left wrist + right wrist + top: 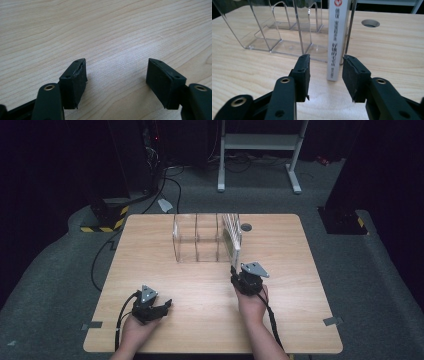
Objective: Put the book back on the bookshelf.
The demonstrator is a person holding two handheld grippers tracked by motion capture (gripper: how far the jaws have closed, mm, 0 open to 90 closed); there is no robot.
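Wooden table [200, 295]: right gripper [325, 75] jaws parted, pads clear of the white book [338, 37] standing between them, in the clear rack's [274, 32] end slot. Left gripper [116, 80] open, empty.

Book [337, 40]: top cut off by upper edge of right gripper view; spine print blurred, characters unreadable. In high view it is too small to tell a title.

Clear rack [284, 32]: upper part cut by the same edge; its far dividers hard to separate.

Right gripper [325, 75]: body cut off at the bottom.

Person's forearms run out of the high view at its bottom.
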